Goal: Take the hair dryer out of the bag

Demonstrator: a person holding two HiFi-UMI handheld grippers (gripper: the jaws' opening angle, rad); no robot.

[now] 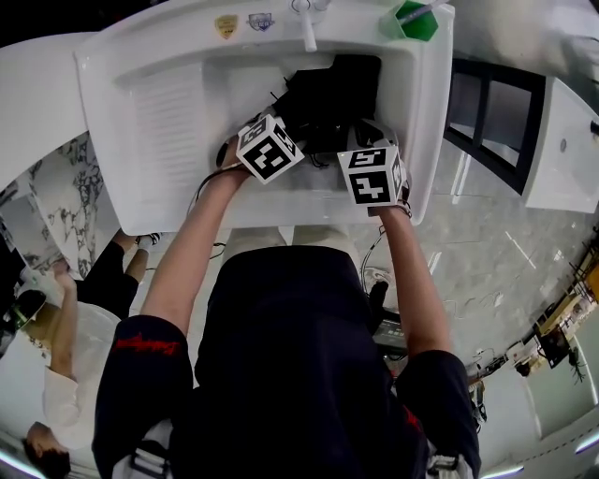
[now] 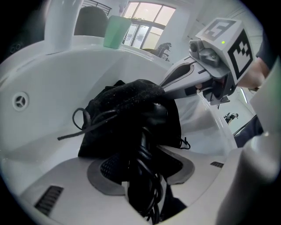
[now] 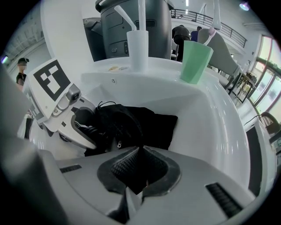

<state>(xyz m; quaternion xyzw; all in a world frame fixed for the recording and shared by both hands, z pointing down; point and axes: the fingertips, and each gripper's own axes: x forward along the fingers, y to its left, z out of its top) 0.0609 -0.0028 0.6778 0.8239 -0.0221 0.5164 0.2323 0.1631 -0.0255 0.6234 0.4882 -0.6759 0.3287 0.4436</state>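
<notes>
A black drawstring bag (image 1: 328, 94) lies in the white sink basin (image 1: 168, 112). My left gripper (image 2: 140, 169) is shut on the black hair dryer (image 2: 147, 145), whose coiled cord shows between the pads; the dryer sticks out of the bag's (image 2: 123, 110) mouth. My right gripper (image 3: 138, 169) is shut on a fold of the bag's (image 3: 145, 121) fabric. In the left gripper view the right gripper's fingers (image 2: 180, 79) pinch the bag's far edge. In the right gripper view the left gripper's fingers (image 3: 79, 132) sit at the bag's left side. Most of the dryer is hidden inside the bag.
A green cup (image 3: 195, 61) and a white cup (image 3: 138, 50) stand on the sink's back rim, beside the tap (image 1: 306, 28). The basin walls close in on all sides, with an overflow hole (image 2: 19, 101) at the left. A person (image 1: 47, 374) sits on the floor at the left.
</notes>
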